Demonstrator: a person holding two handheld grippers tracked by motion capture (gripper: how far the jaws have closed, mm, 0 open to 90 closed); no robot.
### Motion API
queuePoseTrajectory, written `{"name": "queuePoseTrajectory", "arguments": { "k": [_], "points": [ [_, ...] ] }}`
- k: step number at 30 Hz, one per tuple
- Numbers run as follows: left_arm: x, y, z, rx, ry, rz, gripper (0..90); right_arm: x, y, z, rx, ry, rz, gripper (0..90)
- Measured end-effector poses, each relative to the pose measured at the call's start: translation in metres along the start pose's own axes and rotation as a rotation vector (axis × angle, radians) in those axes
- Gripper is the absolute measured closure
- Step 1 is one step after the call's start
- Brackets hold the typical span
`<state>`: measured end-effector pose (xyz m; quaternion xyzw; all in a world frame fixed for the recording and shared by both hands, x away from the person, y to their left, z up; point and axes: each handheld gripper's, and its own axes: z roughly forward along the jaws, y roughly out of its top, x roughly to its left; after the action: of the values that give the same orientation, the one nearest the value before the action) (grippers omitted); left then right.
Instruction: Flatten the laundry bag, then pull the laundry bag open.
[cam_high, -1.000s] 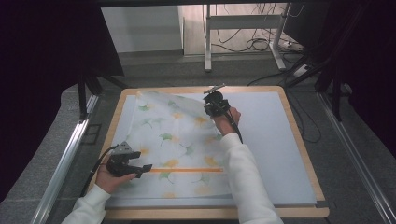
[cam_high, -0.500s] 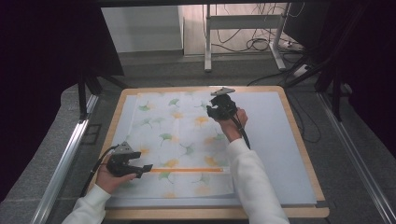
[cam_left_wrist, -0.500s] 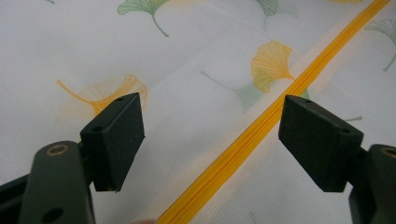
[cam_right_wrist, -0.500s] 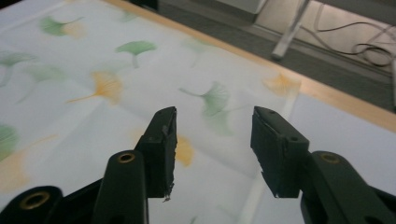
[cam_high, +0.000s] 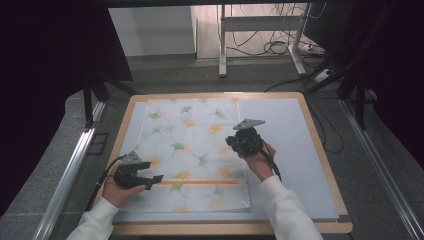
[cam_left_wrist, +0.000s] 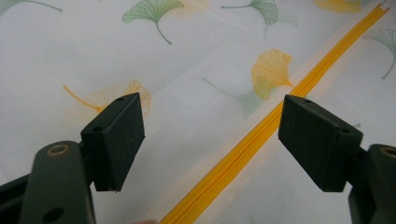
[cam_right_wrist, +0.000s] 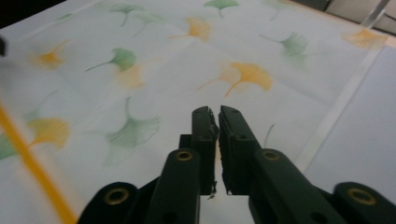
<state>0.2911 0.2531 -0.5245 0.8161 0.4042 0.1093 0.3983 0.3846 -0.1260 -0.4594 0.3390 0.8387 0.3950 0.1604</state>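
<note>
From the high view, a white cloth (cam_high: 192, 150) printed with green and yellow fan-shaped leaves lies spread flat on a pale mat (cam_high: 295, 150) that covers the wooden counter (cam_high: 327, 165). An orange zipper (cam_high: 200, 182) runs across the cloth near the edge closest to the person. That view also takes in both hands and sleeves, the grey floor and a tangle of cables (cam_high: 280, 47) beyond the counter.

The left gripper (cam_high: 152, 179) rests at the cloth's near left edge, by the zipper's left end. The left gripper view gives what the high view cannot: the two black jaws stand wide apart with nothing between them, and the zipper (cam_left_wrist: 261, 135) passes diagonally under the gap, closer to the right-hand jaw, while a yellow leaf (cam_left_wrist: 271, 72) lies just beyond it. The pads press on nothing.

The right gripper (cam_high: 239, 145) hangs over the right part of the cloth, well away from the zipper and near the cloth's right edge. The right gripper view shows its jaws (cam_right_wrist: 215, 128) drawn almost together, having just been closing, with only a thin slit left and no cloth caught in it. Beneath them lie a green leaf (cam_right_wrist: 133, 130) and a yellow one (cam_right_wrist: 247, 74), and the cloth's right hem (cam_right_wrist: 336, 112) meets the mat. The zipper (cam_right_wrist: 32, 168) shows blurred at the far left of that view.
</note>
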Motion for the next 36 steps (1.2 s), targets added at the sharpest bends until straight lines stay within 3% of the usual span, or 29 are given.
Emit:
{"name": "queuePoseTrajectory", "arguments": {
  "k": [6,10,16,26,36],
  "points": [
    [-0.005,0.001,0.002,0.004,0.009,0.027,22.2,0.019,-0.030,-0.027,0.001,0.057,-0.022,88.9],
    [-0.005,0.002,0.002,0.002,0.015,0.029,22.3,0.023,-0.051,-0.039,-0.016,0.082,0.005,88.9],
    [-0.008,0.003,0.000,-0.013,0.018,0.033,22.3,0.030,-0.080,-0.053,0.028,0.093,0.024,88.9],
    [-0.016,0.006,-0.001,-0.021,0.025,0.052,22.3,0.047,-0.100,-0.060,0.078,0.121,0.018,88.9],
    [-0.036,0.016,0.002,-0.027,0.010,0.103,21.9,0.053,-0.112,-0.068,0.100,0.122,-0.006,88.9]
  ]
}}
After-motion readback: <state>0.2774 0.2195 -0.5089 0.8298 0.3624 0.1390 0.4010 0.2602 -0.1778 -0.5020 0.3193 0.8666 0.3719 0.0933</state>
